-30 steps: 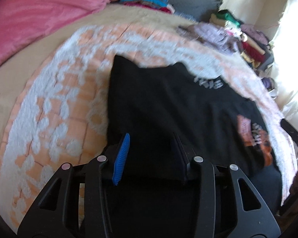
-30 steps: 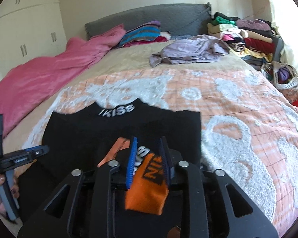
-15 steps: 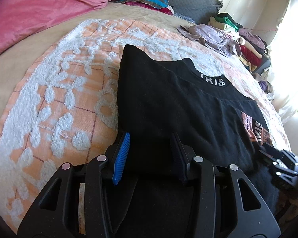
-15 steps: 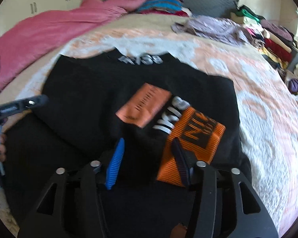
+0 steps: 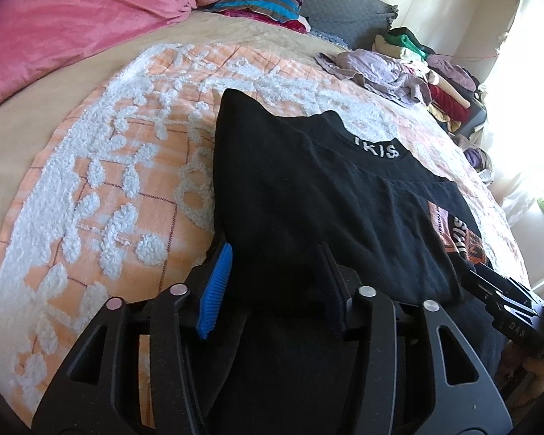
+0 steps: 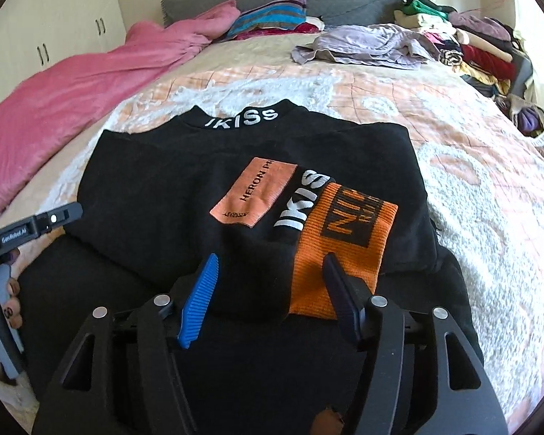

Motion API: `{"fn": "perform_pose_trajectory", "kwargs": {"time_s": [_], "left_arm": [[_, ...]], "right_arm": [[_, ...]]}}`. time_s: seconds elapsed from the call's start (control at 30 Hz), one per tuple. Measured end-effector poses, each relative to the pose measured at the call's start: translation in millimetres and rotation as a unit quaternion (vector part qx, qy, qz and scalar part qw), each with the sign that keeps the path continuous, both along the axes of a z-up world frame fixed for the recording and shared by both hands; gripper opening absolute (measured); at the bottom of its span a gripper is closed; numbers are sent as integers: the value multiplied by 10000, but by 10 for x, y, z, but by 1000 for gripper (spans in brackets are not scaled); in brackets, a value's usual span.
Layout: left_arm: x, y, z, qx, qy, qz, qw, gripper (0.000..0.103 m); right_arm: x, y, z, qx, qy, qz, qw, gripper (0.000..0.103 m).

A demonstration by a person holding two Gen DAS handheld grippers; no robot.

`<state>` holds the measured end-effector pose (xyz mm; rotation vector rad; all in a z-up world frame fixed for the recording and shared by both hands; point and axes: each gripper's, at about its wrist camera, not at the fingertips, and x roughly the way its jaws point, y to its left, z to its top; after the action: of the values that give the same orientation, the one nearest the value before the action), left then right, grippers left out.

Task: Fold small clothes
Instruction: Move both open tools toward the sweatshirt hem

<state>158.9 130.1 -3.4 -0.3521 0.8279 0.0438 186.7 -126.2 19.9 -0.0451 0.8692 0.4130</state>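
Note:
A black sweater [image 6: 156, 195] with a white "IKISS" collar lies flat on the bed, its sleeve folded across the front. The sleeve's orange cuff [image 6: 341, 239] and an orange patch [image 6: 254, 192] face up. My right gripper [image 6: 271, 261] stands open just above the sweater's near edge, its dark finger over the cuff's lower end. My left gripper [image 5: 273, 253] is open at the sweater's [image 5: 308, 188] left near edge, with black cloth lying between its fingers. Each gripper shows in the other's view: the left gripper [image 6: 36, 223] with a hand on it, and the right gripper [image 5: 504, 301].
The bedspread [image 6: 453, 166] is orange with white tufts. A pink blanket [image 6: 90, 79] lies along the left, a crumpled lilac garment [image 6: 362, 47] and striped pillows [image 6: 272, 14] sit near the headboard. Piled clothes [image 6: 471, 43] stand at the right.
My right gripper, shut on the orange cuff a second ago, has opened and let it go; the cuff now lies on the sweater's front. My left gripper stayed open and shifted only slightly.

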Motion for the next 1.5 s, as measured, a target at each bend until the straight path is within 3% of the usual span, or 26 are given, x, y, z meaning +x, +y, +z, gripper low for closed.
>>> {"fn": "perform_pose_trajectory", "kwargs": {"time_s": [0.17,0.33,0.37,0.53,0.9,1.5], "left_arm": [[-51,-87,73,101,-83,-175,9998,61],[-84,-115,123,154,-138,-214,9996,66],[-90,-104,131,148,-151,-187,9996,75],[-148,-27,187,86,-276,-18,9996,93],[-347,101,312,64,-526,207,9984,93],[-676,122,494,-82,-662,136,9977,93]], "right_arm": [[-39,-39,27,161,-18,-129,9998,64],[-82,-113,71,388,-24,-283,9988,81],[-92,-128,83,425,-32,-323,9986,86],[-151,-176,169,534,-170,-406,9976,95],[-248,-213,317,750,-390,-459,9954,98],[-502,-70,617,715,-791,-198,9941,98]]}}
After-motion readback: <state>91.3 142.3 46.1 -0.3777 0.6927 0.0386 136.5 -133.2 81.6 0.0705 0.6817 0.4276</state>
